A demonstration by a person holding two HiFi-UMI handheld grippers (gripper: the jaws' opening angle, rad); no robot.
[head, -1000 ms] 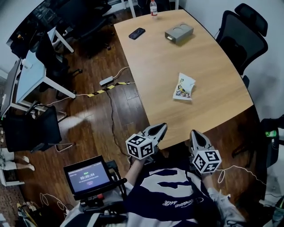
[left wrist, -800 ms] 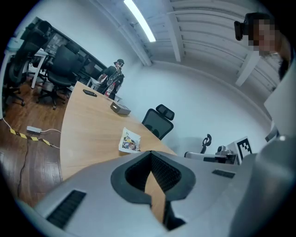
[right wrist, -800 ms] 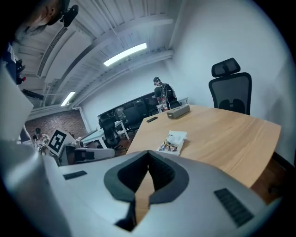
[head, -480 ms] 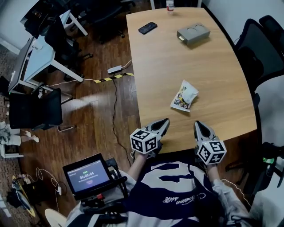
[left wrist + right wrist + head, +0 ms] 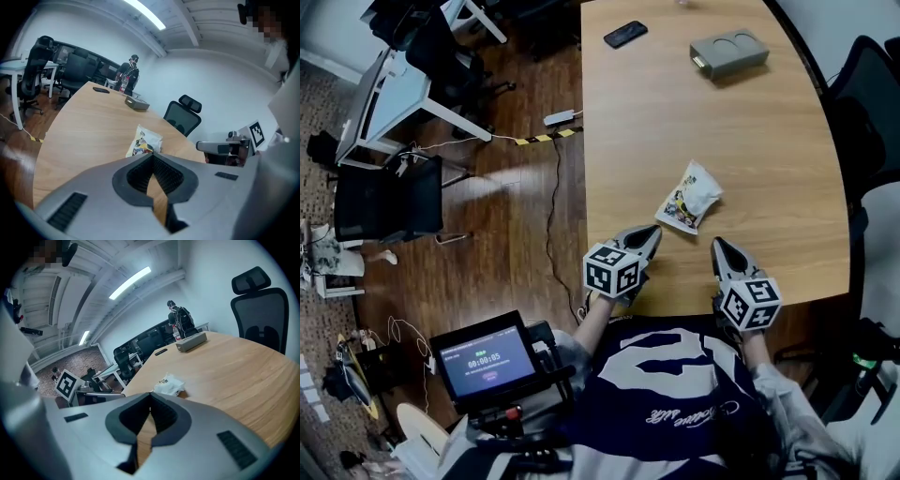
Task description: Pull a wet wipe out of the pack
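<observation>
The left tool (image 5: 649, 232) and right tool (image 5: 718, 246), both clenched and empty, point at the wipe pack (image 5: 689, 197) lying on the table (image 5: 656, 112) just ahead between them, seemingly to flank it

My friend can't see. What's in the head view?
A wet wipe pack lies on a wooden table, just ahead of the person's left gripper and right gripper, both with jaws shut and empty. A phone and grey box sit farther away.

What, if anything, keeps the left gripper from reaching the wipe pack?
Probably yes: the left gripper hovers just short of the wipe pack, only bare table between. Its shut jaws must open first.
</observation>
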